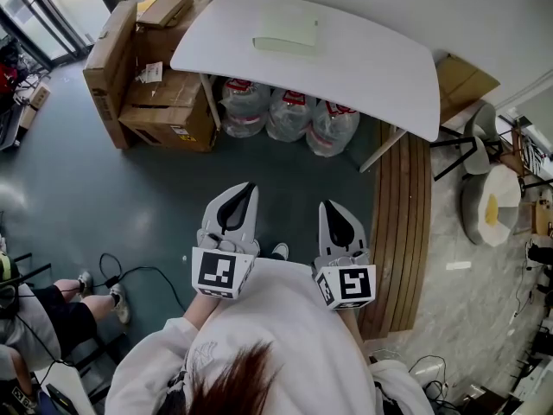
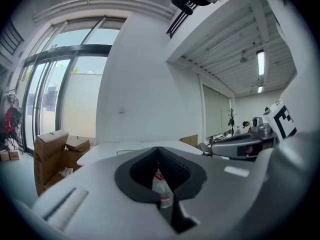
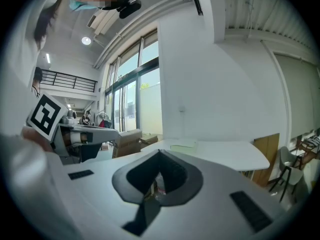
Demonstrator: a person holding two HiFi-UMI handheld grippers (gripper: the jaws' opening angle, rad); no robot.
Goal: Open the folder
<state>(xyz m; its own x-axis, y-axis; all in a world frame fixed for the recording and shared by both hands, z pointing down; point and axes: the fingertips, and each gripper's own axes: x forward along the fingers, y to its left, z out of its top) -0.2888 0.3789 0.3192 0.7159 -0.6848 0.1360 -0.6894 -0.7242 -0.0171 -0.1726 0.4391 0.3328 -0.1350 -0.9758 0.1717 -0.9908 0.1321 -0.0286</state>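
Presently the left tongs (image 1: 244,190) and right tongs (image 1: 332,207) are held side by side close to the person's chest, well apart from the white tabletop (image 1: 363,67). On the left tongs the jaws are together with nothing between them. The right tongs show the same: jaws together, empty. A pale green folder (image 1: 286,35) lies flat and closed near the tabletop's far edge, untouched. 3 water bottles (image 1: 289,115) stand beneath the tabletop, and cardboard boxes (image 1: 164,102) sit just beside its left end.

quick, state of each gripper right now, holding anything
Left gripper: jaws closed, holding nothing.
Right gripper: jaws closed, holding nothing.
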